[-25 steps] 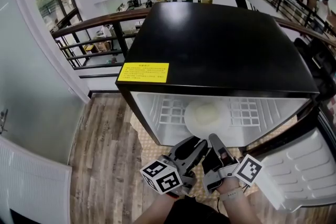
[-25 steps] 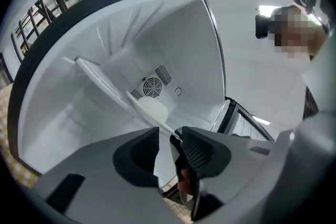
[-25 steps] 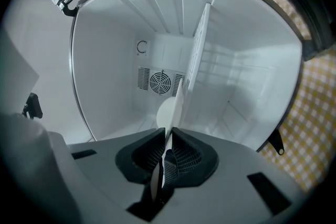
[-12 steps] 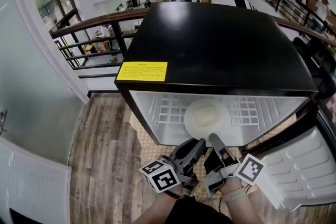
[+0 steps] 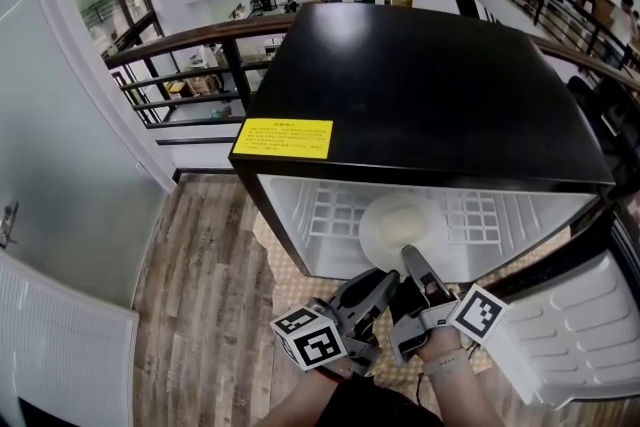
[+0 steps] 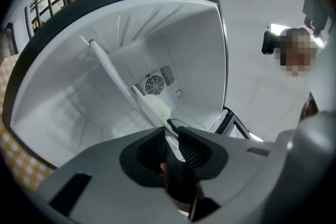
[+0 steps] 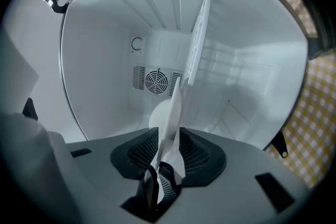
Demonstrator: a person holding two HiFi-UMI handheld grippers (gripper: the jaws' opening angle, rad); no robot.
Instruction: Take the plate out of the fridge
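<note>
A white plate [image 5: 405, 220] lies on the wire shelf [image 5: 335, 210] inside the open black fridge [image 5: 420, 85]. Both grippers are at the plate's near rim. In the left gripper view the left gripper [image 6: 172, 136] has just been closing, and its pads now pinch the rim of the plate [image 6: 156, 108]. In the head view the left gripper [image 5: 378, 281] sits just left of the right gripper [image 5: 412, 260]. The right gripper [image 7: 169, 147] has just been opening. The plate [image 7: 167, 110] stands edge-on between its jaws with a gap on each side.
The fridge door [image 5: 580, 315] hangs open at the right. A yellow label [image 5: 282, 137] marks the top's front left corner. Wood floor [image 5: 190, 255] lies to the left and a glass wall [image 5: 60, 165] beyond it. A dark railing [image 5: 190, 45] runs behind the fridge.
The right gripper's fingers have edged a little further in toward the plate. The left gripper stays where it was at the fridge's mouth. The plate has not moved.
</note>
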